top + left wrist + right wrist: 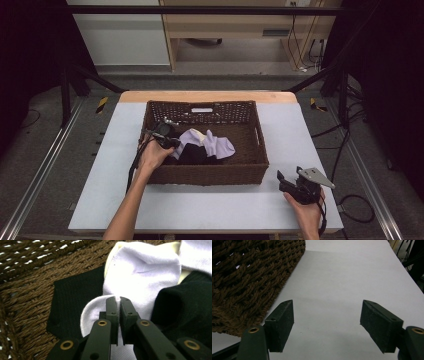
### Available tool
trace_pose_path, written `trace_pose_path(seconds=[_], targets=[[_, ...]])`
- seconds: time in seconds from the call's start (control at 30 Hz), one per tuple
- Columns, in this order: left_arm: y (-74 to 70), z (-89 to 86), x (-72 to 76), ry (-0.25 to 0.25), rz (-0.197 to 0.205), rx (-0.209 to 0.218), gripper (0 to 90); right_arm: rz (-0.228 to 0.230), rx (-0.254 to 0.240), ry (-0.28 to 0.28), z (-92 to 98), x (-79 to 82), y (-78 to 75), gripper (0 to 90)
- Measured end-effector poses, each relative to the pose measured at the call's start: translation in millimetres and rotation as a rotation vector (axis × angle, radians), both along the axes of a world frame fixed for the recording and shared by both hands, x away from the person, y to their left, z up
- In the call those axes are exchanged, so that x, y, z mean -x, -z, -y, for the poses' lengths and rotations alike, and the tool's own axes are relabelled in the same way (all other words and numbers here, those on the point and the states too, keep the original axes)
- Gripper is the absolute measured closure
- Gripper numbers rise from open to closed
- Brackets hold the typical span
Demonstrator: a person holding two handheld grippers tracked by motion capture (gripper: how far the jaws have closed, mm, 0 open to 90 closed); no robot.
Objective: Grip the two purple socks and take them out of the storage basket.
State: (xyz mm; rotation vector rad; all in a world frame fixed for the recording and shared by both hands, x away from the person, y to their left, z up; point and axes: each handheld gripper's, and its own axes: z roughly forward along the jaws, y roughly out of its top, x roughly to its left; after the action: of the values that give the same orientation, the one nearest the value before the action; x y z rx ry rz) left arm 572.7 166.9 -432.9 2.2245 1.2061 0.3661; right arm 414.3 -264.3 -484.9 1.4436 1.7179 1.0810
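- Down on the white table (pixel 210 210), a brown wicker basket (pixel 207 175) sits near the middle, a slot handle in its far wall.
- Inside the basket lies a heap of socks: a white sock (pixel 218 145) on top, a black sock (pixel 194 154) under and beside it, and a hint of a cream one (pixel 197 134) toward the back.
- The left hand (pixel 152 156) reaches over the basket's left near corner, and the left gripper (pixel 167 139) is down among the socks at the left side of the pile.
- From the left gripper view, the left gripper (pixel 117 301) has its jaws pressed together on a fold of the white sock (pixel 140 270), fabric bunched right at the tips.
- Either side of that pinch, black sock (pixel 72 302) spreads on the woven basket floor (pixel 27 297) to the left, and more dark fabric bulges at the right.
- Over at the table's near right corner, the right hand (pixel 307 212) holds the right gripper (pixel 282 179) outside the basket, just off its near right corner, grey plate on top.
- From the right gripper view, the right gripper (pixel 327 322) has its jaws spread wide with nothing between them, bare table (pixel 342 277) ahead and the basket wall (pixel 249 277) at the left.
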Motion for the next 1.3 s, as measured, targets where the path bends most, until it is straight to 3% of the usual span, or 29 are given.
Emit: trace_pose_path(seconds=[0.1,0.33,0.53,1.07,1.3], targets=[[-3.8,-1.3,2.1,-0.01,0.033,0.03,86.6,0.004,0.001,-0.001,0.3,0.1,0.0,27.9],[-16.8,-6.9,11.9,-0.02,0.19,0.12,86.8,0.003,-0.004,-0.003,0.3,0.0,0.1,28.3],[-24.2,-12.8,17.6,-0.033,0.281,0.197,86.9,0.003,-0.005,-0.005,0.7,-0.2,0.1,28.7],[-41.3,-29.2,26.1,-0.04,0.445,0.443,87.0,-0.007,-0.019,-0.006,2.5,-1.0,0.1,29.7],[-60.3,-30.5,32.5,-0.01,0.504,0.489,87.0,-0.012,-0.023,-0.004,2.6,-1.6,0.2,29.7]])
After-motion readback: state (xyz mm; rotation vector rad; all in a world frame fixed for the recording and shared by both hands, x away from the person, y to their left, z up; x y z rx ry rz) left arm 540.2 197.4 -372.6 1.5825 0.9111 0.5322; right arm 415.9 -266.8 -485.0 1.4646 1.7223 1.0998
